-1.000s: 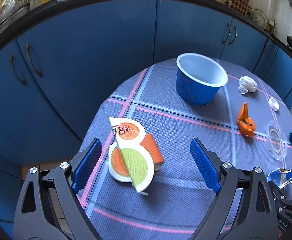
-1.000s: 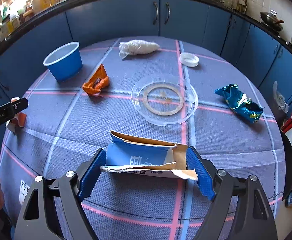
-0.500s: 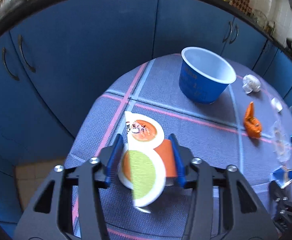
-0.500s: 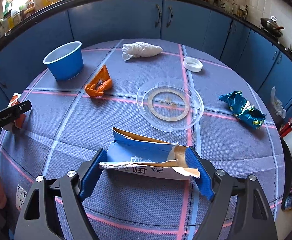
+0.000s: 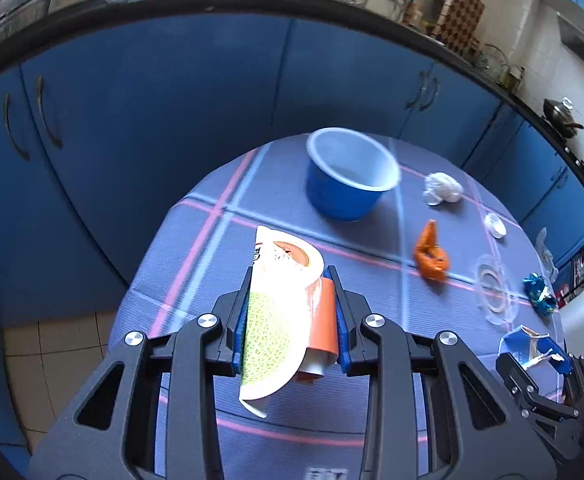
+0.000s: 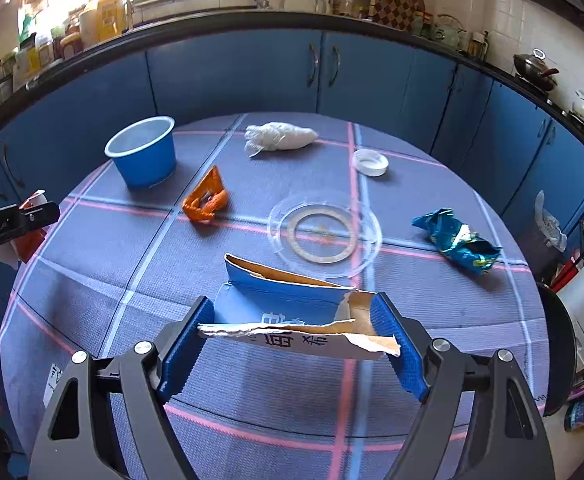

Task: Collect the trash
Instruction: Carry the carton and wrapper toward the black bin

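My left gripper has its jaws closing on an orange snack pack with a round white, green and orange lid. The blue pads press both its sides, and it hangs tilted above the table's left edge. My right gripper is shut across a torn blue carton, one pad at each end, just above the cloth. The right wrist view catches the left gripper at its far left. At the lower right of the left wrist view is the right gripper.
On the round table with its grey-blue checked cloth stand a blue cup, an orange wrapper, a white crumpled bag, a white cap, a clear plastic lid and a crumpled blue wrapper. Blue cabinets ring the table.
The left jaws went from wide open around the snack pack to closed on it and lifted it off the cloth. The right gripper rose a little with the carton.
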Action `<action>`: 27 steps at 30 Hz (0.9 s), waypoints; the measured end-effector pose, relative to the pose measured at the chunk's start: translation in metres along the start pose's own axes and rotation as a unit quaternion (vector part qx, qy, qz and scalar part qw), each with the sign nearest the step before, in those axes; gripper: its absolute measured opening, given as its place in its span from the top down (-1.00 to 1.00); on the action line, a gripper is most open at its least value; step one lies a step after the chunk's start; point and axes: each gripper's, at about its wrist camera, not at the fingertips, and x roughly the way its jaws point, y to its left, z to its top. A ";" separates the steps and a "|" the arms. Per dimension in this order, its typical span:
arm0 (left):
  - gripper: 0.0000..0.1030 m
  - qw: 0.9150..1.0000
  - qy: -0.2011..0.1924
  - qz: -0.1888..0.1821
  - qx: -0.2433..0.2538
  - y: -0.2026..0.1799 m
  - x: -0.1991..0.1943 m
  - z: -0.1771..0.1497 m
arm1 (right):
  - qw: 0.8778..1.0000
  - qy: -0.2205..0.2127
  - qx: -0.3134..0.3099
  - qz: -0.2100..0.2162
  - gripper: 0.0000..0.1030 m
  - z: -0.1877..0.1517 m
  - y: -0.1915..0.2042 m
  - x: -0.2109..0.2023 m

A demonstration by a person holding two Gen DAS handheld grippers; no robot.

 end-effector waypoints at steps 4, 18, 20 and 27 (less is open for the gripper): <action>0.35 1.000 -0.005 -0.008 0.025 -0.028 -0.009 -0.005 | 1.000 -0.013 0.015 -0.007 -0.52 0.001 -0.018 -0.010; 0.35 0.992 -0.002 -0.042 0.116 -0.140 -0.021 -0.025 | 0.995 -0.053 0.076 -0.034 -0.52 -0.002 -0.096 -0.038; 0.35 0.991 -0.002 -0.044 0.126 -0.154 -0.022 -0.028 | 0.994 -0.058 0.084 -0.037 -0.52 -0.004 -0.108 -0.041; 0.35 0.985 0.009 -0.056 0.166 -0.208 -0.021 -0.041 | 0.990 -0.071 0.104 -0.058 -0.52 -0.013 -0.151 -0.051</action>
